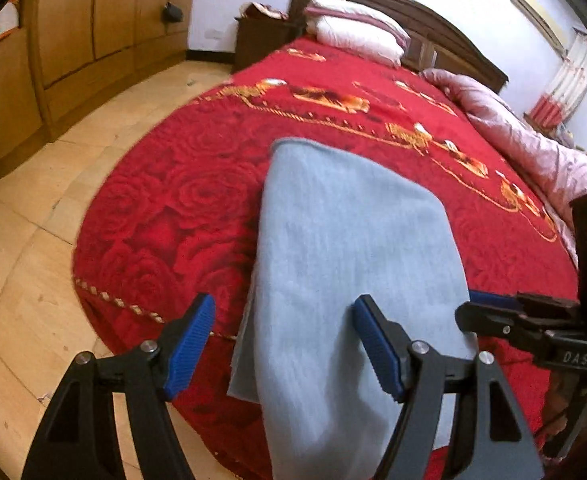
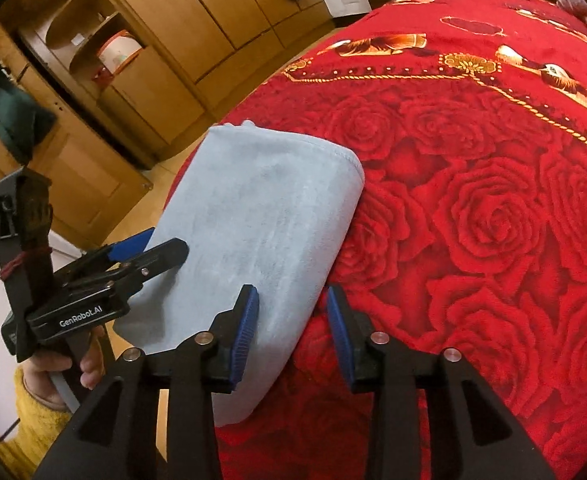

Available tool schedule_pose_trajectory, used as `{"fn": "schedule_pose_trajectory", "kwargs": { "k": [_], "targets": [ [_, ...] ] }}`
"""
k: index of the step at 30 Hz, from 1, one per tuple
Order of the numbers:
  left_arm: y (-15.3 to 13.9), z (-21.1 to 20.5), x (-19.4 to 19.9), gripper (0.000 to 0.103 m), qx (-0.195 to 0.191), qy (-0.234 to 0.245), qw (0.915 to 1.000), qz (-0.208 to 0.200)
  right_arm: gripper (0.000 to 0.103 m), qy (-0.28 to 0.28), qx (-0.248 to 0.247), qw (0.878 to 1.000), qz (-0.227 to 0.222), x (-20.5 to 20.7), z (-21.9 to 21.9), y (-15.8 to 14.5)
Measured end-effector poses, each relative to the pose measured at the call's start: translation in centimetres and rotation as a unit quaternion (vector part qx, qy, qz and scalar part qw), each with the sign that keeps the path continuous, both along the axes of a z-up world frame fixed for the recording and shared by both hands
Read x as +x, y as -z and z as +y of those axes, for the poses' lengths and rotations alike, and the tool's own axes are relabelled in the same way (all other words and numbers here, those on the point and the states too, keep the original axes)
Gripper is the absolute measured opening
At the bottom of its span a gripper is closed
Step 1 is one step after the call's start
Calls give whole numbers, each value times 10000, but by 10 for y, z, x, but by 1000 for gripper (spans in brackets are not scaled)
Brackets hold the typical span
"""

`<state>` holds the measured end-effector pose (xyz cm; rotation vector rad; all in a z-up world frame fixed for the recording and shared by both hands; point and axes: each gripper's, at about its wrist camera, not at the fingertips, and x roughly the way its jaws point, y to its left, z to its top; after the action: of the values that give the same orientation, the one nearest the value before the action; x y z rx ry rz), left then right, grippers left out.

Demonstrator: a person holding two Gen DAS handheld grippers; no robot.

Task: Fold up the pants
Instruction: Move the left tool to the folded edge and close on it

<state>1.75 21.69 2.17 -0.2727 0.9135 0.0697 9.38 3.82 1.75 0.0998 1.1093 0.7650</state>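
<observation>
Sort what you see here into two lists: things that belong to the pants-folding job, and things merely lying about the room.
Job in hand:
light blue pants, folded on the bed
left gripper, open
right gripper, open
red bedspread, the work surface

Lying about:
white pillow
pink quilt
wooden wardrobe

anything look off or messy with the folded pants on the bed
Slightly. The folded light blue fabric pants lie near the red rose-patterned bedspread's edge, and a lower layer pokes out unevenly along one side in the left wrist view. Both the left gripper and right gripper are open, clear of it.
</observation>
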Motion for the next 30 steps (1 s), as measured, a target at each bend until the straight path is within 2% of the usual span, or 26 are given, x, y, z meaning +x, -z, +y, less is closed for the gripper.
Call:
{"fn": "schedule_pose_trajectory", "kwargs": {
  "k": [6, 11, 15, 20, 23, 26, 30],
  "targets": [
    [13, 7, 16, 77, -265, 238, 9991, 214, 50, 160, 98, 9997, 160, 4, -2, 14],
    [18, 7, 19, 79, -264, 397, 9984, 294, 57, 280, 505, 9974, 428, 8, -8, 31],
    [21, 8, 21, 81, -330, 478, 9978, 307, 59, 253, 728, 9963, 375, 6, -11, 37],
    [21, 3, 22, 83, -238, 518, 9978, 325, 60, 314, 912, 9950, 260, -1, -21, 42],
    [21, 0, 22, 84, -181, 528, 9979, 326, 60, 297, 864, 9956, 226, -4, -23, 40],
    [22, 0, 23, 84, -186, 512, 9981, 301, 59, 298, 657, 9966, 405, -1, -16, 33],
    [23, -1, 24, 85, -158, 512, 9981, 290, 58, 105, 691, 9971, 309, 2, -4, 36]
  ]
}}
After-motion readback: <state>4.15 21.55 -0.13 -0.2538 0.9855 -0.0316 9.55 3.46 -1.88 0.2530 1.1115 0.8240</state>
